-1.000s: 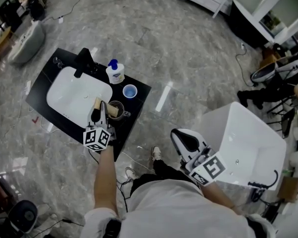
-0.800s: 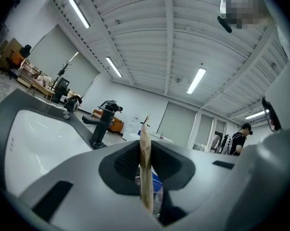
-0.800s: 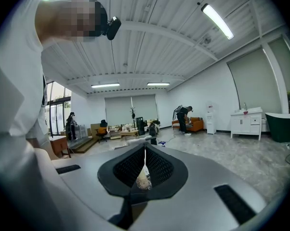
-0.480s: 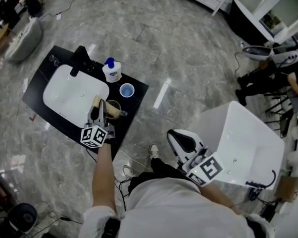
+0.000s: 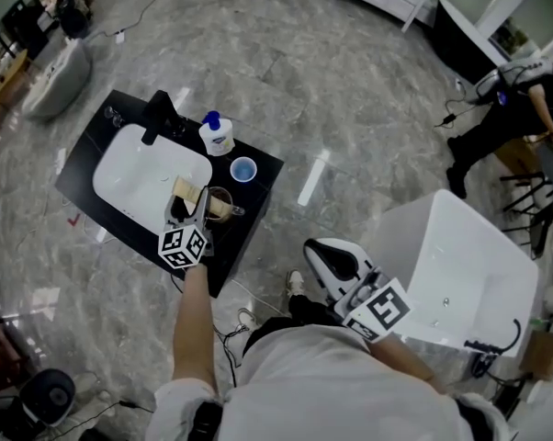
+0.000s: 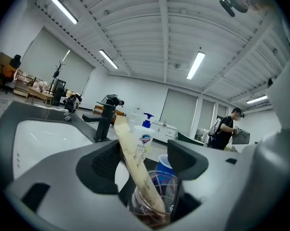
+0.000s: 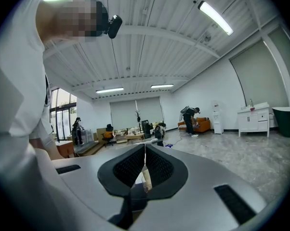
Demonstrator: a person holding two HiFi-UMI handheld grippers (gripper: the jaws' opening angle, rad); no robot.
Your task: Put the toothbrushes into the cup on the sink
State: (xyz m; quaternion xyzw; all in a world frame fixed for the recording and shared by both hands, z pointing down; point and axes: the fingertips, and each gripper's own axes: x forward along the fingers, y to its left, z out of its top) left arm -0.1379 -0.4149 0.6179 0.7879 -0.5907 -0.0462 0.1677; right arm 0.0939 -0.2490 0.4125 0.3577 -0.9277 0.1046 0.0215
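The left gripper (image 6: 147, 160) is standing with its jaws wide apart, gripping nothing. The cup (image 6: 154, 198), clear glass, is sitting between them. A toothbrush (image 6: 131, 150) in a beige paper sleeve is standing in it, foot on the bottom and top leaning out toward the left jaw. Whether sleeve and jaw are touching, I cannot tell. The wide opening is reading as a release: the toothbrush is resting on the cup by its own weight. The jaws are giving it room on both sides, so a withdrawal need not drag it or tip the cup.

The right gripper (image 7: 145, 165) is pointing away from the sink with its jaws pressed together. A pale sliver is showing below the pads, and I cannot tell what it is. In the head view this gripper is hanging low at the person's right, by a white tub (image 5: 460, 274) and well apart from the work. It is probably parked there because this step is asking for one hand only.

Further out, the cup is sitting on the black counter (image 5: 249, 223), just beside the basin (image 5: 134, 177) on its right. A blue cup (image 5: 243, 169) is standing just behind it, then a soap bottle (image 5: 216, 136), with the faucet (image 5: 159, 116) at the back rim. No loose toothbrush is showing plainly on the counter, so the task is looking nearly finished. The next move is calling for a straight backward pull.
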